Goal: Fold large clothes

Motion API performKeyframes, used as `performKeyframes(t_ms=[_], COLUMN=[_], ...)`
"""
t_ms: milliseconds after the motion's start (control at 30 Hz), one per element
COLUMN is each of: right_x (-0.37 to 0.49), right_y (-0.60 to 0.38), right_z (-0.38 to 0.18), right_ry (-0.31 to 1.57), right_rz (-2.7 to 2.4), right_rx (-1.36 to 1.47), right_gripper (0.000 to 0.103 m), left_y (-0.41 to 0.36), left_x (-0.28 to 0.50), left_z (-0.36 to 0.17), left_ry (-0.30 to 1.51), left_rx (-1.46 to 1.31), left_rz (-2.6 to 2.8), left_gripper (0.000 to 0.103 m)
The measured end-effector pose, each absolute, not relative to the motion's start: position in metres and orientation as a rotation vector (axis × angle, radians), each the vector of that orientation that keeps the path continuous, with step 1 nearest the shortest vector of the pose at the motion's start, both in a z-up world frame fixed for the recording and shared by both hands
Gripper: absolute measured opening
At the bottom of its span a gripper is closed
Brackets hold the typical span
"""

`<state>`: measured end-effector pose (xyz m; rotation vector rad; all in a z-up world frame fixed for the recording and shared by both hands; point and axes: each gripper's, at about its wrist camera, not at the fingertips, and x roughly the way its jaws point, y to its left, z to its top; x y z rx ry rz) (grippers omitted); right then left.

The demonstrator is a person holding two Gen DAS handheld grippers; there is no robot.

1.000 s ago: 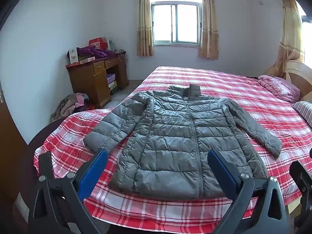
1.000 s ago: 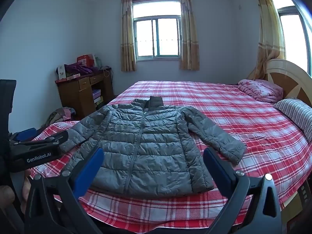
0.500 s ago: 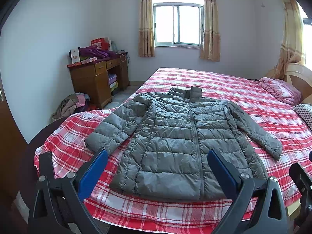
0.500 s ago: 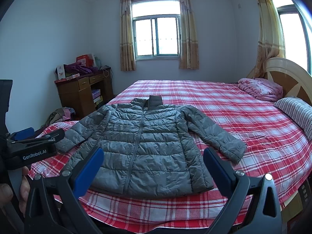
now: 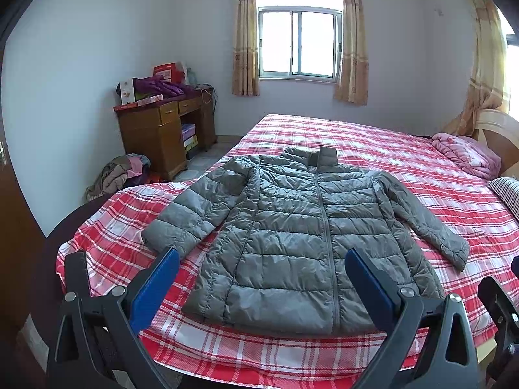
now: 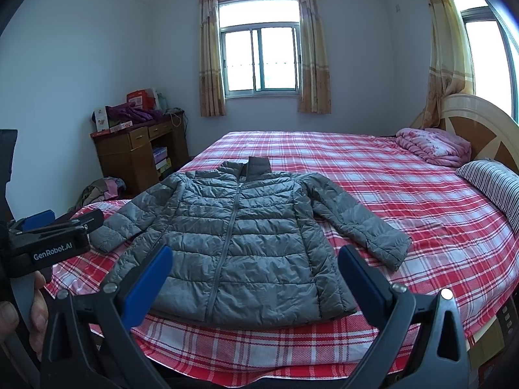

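Note:
A grey quilted puffer jacket (image 5: pixel 301 227) lies flat and zipped, front up, on the red plaid bed (image 5: pixel 405 149), sleeves spread to both sides, collar toward the window. It also shows in the right wrist view (image 6: pixel 240 243). My left gripper (image 5: pixel 261 287) is open and empty, held off the bed's near edge in front of the jacket's hem. My right gripper (image 6: pixel 251 280) is open and empty, likewise short of the hem. The left gripper's body (image 6: pixel 48 243) shows at the left of the right wrist view.
A wooden desk (image 5: pixel 162 133) with clutter stands at the left wall, a clothes pile (image 5: pixel 120 175) on the floor beside it. A folded pink quilt (image 5: pixel 467 155) and a striped pillow (image 6: pixel 493 184) lie near the headboard (image 6: pixel 480 129) at the right.
Both grippers have drifted slightly, so the views shift a little and the jacket sits a bit lower in frame. The jacket has not moved. Both grippers stay open.

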<state>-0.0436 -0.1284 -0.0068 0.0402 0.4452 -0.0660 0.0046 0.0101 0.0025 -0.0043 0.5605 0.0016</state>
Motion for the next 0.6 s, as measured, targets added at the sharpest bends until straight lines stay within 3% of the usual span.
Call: performKeyframes(t_ms=[600], right_x=[-0.0440], right_y=[-0.1260], right_z=[-0.0117], right_ry=[0.452], right_rz=[-0.065], right_rx=[0.042], right_gripper=[0.103], left_y=[0.0124], left_x=[0.0048], left_z=[0.0015], left_ry=[0.562], left_rx=[-0.010], left_rz=[0.001], left_gripper=[0.102])
